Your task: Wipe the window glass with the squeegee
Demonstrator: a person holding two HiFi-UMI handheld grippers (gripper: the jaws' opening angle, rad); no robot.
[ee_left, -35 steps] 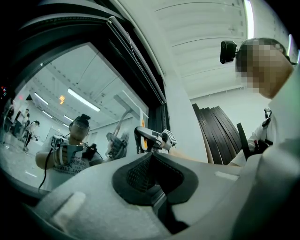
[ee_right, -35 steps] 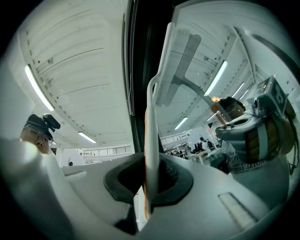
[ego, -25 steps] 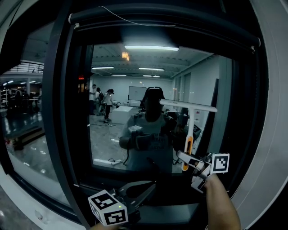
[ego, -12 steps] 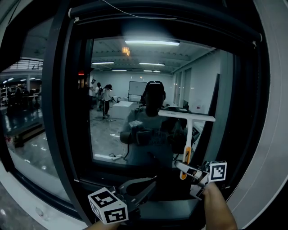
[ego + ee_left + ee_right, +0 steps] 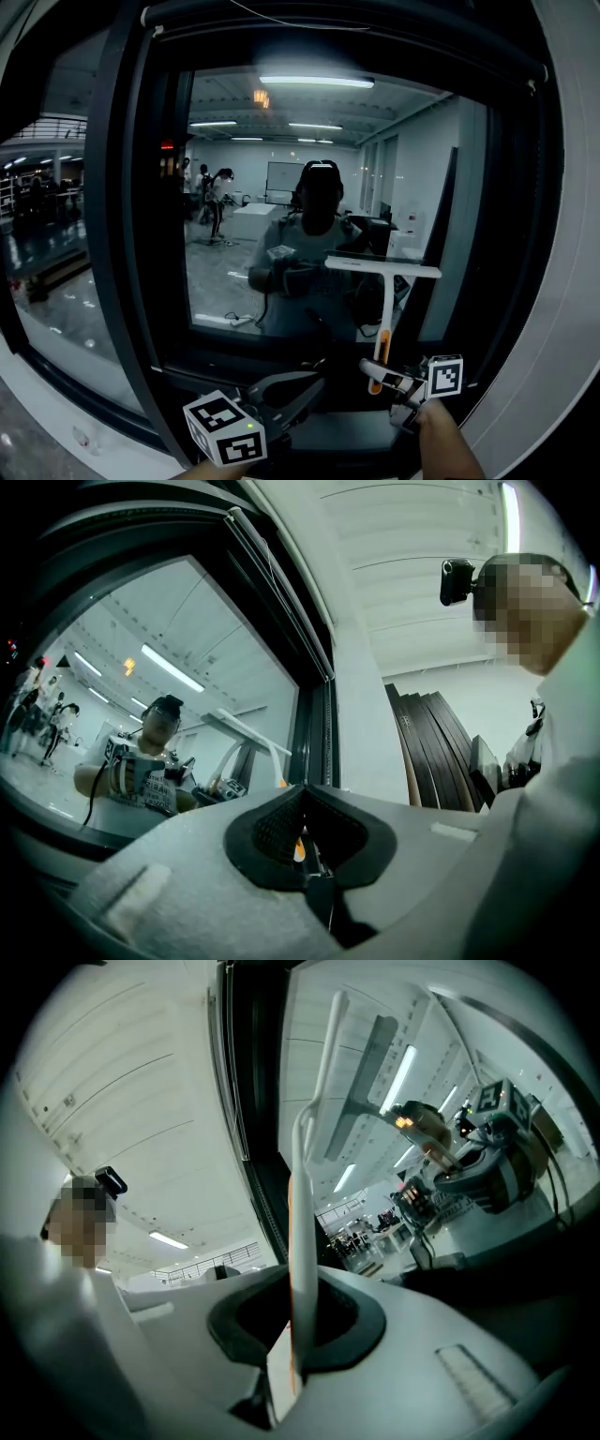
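Right tool (image 5: 378,373), clamping the white T-shaped plastic squeegee (image 5: 385,281), is dragging it lower down the dark window glass (image 5: 234,281); the stroke is probably finishing. Left tool (image 5: 302,389) is idling, pinched together, empty.

We lose the handle end of the squeegee (image 5: 387,300) inside the right gripper (image 5: 373,372). The arm behind the right hand (image 5: 439,427) runs off the bottom edge. The reflected people (image 5: 211,199) at middle left are too small to make out.
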